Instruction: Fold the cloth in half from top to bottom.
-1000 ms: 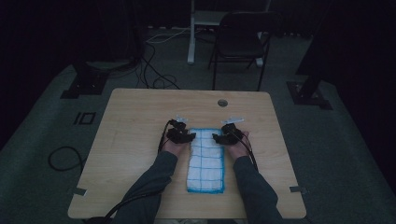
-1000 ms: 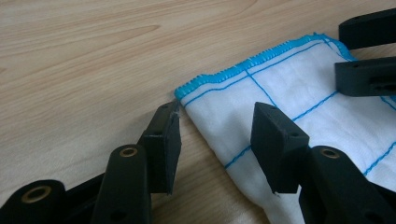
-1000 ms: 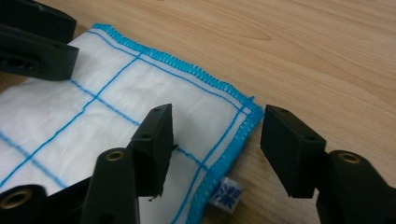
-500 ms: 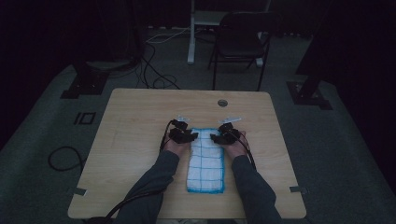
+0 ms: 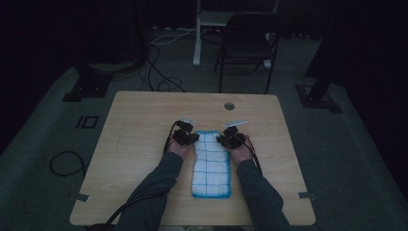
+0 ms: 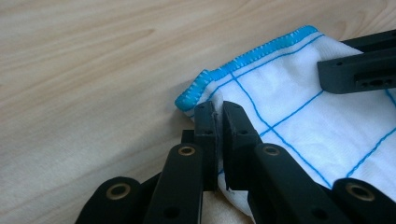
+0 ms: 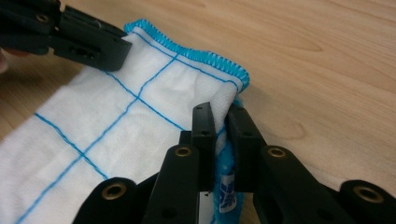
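Wooden table (image 5: 144,125) under a checked cloth (image 5: 210,163), left claw (image 6: 218,119) and right claw (image 7: 222,121) each clamped on 1 far corner

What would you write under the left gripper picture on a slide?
Left gripper pinching the blue-edged corner of a white checked cloth on a wooden table, right gripper beyond.
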{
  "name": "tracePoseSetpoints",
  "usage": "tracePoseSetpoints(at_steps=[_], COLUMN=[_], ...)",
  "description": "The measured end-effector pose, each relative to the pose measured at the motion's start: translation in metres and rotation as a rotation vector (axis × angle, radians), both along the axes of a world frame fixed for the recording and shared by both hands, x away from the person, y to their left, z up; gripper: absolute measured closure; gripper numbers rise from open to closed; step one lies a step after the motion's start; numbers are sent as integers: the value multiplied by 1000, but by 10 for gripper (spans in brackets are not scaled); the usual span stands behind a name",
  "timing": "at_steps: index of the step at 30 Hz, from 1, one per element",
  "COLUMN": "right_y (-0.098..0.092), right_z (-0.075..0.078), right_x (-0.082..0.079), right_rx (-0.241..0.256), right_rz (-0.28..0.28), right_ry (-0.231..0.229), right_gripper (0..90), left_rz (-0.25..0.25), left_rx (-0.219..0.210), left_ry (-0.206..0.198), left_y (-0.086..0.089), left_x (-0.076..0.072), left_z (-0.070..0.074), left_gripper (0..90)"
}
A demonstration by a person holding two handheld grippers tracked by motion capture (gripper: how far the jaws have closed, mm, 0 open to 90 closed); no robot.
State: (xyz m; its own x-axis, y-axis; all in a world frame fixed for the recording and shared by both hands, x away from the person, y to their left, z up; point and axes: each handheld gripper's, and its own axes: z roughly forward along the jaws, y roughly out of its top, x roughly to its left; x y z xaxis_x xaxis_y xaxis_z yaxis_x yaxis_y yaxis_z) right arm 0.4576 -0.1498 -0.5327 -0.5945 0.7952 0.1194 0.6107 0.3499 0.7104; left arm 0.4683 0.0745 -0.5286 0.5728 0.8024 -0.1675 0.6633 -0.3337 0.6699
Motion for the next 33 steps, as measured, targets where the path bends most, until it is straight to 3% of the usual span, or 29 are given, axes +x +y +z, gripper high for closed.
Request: tracePoseSetpoints(at_steps=[15, 33], right_y=[-7, -23], right_z=[18, 36], right_x=[1, -19], right_rx=[58, 101], right_rz=[-19, 8], right_ry=[-52, -106], right_gripper=[835, 832], left_rz=[3, -77], left_rx=[-49, -92], left_ry=[-72, -176], left_y=[1, -5], left_x=[2, -23], left_z=[24, 50], left_gripper=[863, 859])
